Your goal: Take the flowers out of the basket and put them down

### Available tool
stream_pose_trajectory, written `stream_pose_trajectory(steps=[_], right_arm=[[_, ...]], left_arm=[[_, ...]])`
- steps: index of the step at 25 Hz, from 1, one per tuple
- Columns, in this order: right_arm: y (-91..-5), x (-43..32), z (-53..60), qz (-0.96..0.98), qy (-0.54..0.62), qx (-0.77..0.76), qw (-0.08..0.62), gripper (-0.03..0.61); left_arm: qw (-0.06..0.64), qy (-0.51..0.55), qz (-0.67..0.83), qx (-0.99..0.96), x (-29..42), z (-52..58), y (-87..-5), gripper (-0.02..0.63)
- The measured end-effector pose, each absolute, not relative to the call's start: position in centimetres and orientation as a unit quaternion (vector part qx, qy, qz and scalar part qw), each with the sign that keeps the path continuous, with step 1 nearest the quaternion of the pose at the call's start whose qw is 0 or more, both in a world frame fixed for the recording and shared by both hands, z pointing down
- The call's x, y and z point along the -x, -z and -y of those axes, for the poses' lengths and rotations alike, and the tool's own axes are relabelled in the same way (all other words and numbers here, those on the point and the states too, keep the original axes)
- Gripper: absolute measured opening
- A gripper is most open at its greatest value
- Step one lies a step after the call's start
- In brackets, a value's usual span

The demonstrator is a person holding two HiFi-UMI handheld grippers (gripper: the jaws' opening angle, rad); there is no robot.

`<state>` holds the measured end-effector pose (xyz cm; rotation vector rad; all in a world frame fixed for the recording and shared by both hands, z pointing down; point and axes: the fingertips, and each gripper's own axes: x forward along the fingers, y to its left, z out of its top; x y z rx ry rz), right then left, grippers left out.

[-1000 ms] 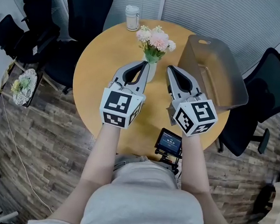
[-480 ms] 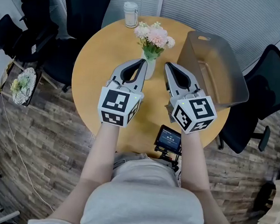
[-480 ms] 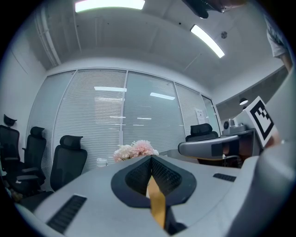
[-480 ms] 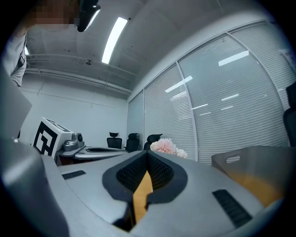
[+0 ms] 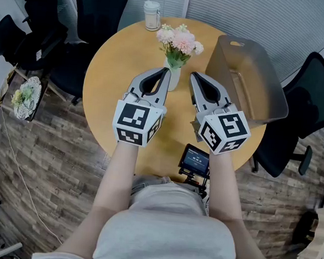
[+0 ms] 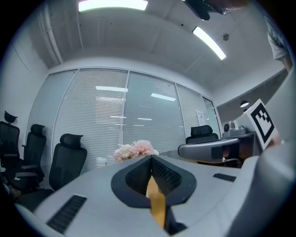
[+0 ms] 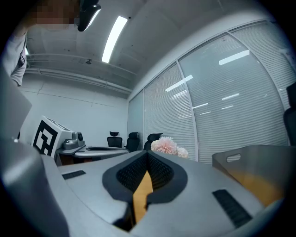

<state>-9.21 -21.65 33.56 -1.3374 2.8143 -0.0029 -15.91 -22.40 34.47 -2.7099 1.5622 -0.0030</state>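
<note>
Flowers (image 5: pixel 180 42): pink and white bunch standing upright in a white vase (image 5: pixel 172 79) on the table, outside the basket, just beyond both gripper tips.
Left gripper (image 5: pixel 167 71): held level, jaws closed tip to tip with nothing between them; its tip is just beside the vase.
Right gripper (image 5: pixel 192 74): held level beside the left one, jaws also meeting at the tip and gripping nothing; apart from the vase.
Left gripper view: blooms (image 6: pixel 136 149) peek over the closed jaw tips.
Right gripper view: blooms (image 7: pixel 165 144) just past the tips, basket wall (image 7: pixel 259 162) at right.
Table (image 5: pixel 117 66): round, wooden.
Basket (image 5: pixel 242 77): grey, right of the flowers, near the table's edge.
Jar (image 5: pixel 152 15): at the far rim.
Small screen (image 5: pixel 196 162): at the near edge.
</note>
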Motion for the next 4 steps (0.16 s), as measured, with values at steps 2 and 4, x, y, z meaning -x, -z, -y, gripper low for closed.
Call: stream_pose_trajectory(steps=[2,4], right_arm=[[-33.56,9.25,21.67,-0.903,0.001,0.429,0.012,0.025],[-33.55,9.31,21.7,-0.903,0.0,0.429,0.012,0.025]], left_arm=[[0.007,-0.001,-0.499,0.866,15.96,22.4,-34.4,0.005],[0.007,-0.003,-0.499,0.866,16.02,22.39,-34.34,0.005]])
